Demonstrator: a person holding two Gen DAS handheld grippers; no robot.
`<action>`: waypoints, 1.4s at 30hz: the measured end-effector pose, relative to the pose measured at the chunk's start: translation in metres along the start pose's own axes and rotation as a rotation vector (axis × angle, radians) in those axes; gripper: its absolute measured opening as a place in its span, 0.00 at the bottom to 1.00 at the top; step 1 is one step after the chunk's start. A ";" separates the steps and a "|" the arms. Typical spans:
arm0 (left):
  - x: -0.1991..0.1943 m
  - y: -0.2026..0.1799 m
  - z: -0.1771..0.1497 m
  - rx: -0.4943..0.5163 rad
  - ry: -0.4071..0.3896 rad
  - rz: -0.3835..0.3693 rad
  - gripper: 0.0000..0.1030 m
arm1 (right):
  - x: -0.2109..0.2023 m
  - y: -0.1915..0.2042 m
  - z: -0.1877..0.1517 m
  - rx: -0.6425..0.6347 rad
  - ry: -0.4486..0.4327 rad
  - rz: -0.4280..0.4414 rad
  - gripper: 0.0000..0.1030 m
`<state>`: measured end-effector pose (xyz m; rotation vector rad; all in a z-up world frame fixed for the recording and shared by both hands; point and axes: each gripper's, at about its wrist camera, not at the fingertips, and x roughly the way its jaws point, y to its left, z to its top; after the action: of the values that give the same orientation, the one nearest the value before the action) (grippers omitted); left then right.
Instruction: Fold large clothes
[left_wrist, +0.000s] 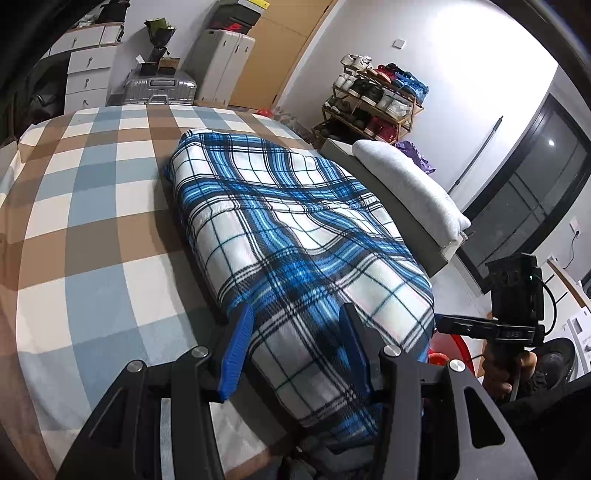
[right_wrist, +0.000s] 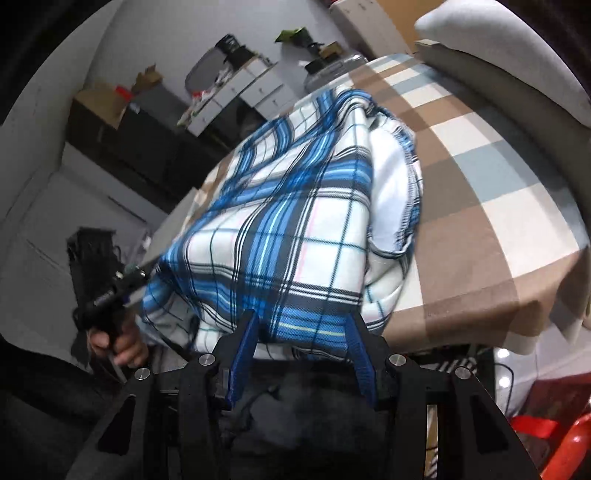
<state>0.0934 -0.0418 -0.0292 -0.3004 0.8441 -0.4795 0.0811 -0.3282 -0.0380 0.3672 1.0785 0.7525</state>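
Note:
A large blue, white and black plaid cloth lies folded in a long strip on the bed, its near end hanging over the bed's edge. My left gripper is open, its blue fingers on either side of the cloth's near end. My right gripper is open too, its jaws straddling the hanging plaid end from below the bed edge. The right gripper also shows in the left wrist view, held off the cloth's right corner. The left gripper also shows in the right wrist view.
The bed has a brown, blue and white checked cover. A grey pillow lies along its far side. Suitcases, white drawers and a shoe rack stand by the walls. A red stool is on the floor.

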 end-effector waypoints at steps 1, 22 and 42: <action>-0.002 -0.001 -0.003 0.000 0.000 -0.002 0.41 | 0.005 0.003 0.004 -0.014 0.000 0.005 0.46; 0.013 -0.055 -0.002 0.177 0.049 -0.093 0.41 | 0.012 0.004 0.021 -0.286 0.058 -0.202 0.04; 0.047 -0.059 -0.041 0.249 0.193 -0.047 0.41 | 0.035 0.061 0.046 -0.371 -0.144 -0.138 0.47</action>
<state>0.0714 -0.1189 -0.0592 -0.0448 0.9550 -0.6580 0.1086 -0.2570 -0.0030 0.0292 0.8000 0.7725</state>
